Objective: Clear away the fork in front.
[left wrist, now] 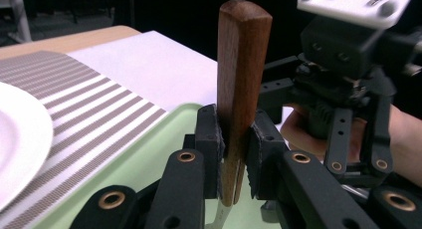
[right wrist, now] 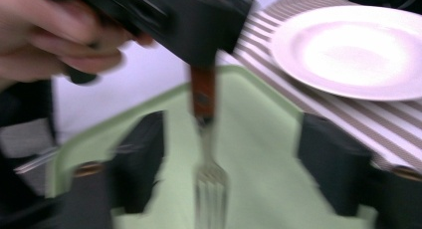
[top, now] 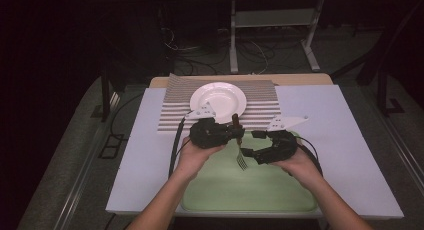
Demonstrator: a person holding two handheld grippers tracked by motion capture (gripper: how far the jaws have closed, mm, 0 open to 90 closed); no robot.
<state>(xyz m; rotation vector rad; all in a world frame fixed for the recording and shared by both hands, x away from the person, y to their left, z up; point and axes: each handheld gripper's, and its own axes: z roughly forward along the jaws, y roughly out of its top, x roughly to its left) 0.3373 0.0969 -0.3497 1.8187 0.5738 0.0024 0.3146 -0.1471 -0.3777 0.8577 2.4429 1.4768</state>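
Observation:
A fork with a wooden handle (top: 235, 120) and metal tines (top: 242, 162) hangs upright over the green tray (top: 225, 190), tines down. My left gripper (top: 235, 133) is shut on the handle; in the left gripper view its pads (left wrist: 209, 139) clamp the brown handle (left wrist: 244, 64) from both sides. My right gripper (top: 252, 144) faces it from the right with its jaws spread. In the blurred right gripper view the fork (right wrist: 209, 179) hangs between the open right gripper (right wrist: 231, 159), and neither pad touches it.
A white plate (top: 218, 98) rests on a striped placemat (top: 172, 115) just beyond the tray. A white sheet (top: 350, 140) covers the tabletop on both sides of the tray. Beyond the table are dark floor, cables and a metal stand.

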